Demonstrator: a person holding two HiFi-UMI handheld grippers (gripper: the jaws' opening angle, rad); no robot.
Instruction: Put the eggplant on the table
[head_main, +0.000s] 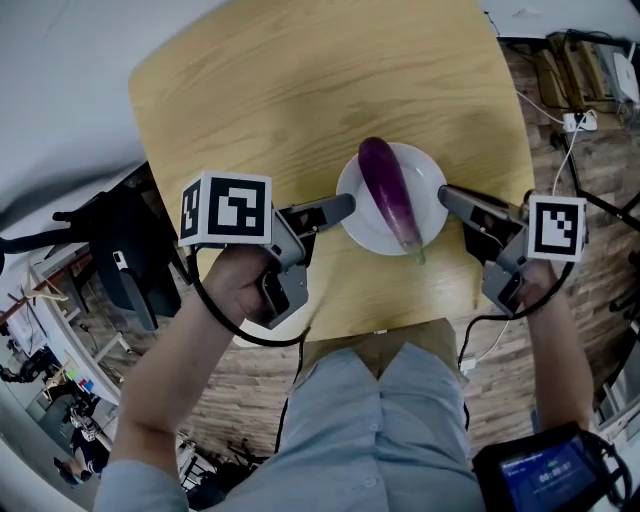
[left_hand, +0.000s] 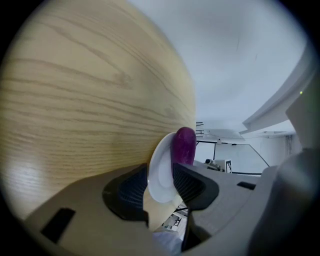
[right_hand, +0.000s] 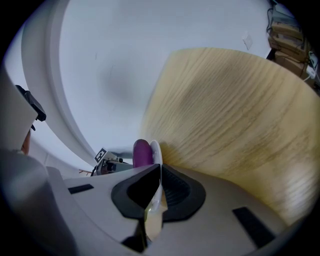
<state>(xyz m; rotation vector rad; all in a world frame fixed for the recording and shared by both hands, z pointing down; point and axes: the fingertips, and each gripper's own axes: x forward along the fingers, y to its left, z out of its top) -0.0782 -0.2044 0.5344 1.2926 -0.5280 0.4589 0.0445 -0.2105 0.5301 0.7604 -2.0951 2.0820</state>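
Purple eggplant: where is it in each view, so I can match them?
Head view: the long purple eggplant lies right of centre, across the round white plate.
Left gripper view: just below centre, right of the plate's rim.
Right gripper view: lower centre-left, left of the rim.
Shared landmark: that plate on the light wooden table.

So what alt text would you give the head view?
Seen from above, a purple eggplant lies on a white plate on a pale wooden table. A person's left gripper straddles the plate's left rim with open jaws; the right gripper is clamped on its right rim.
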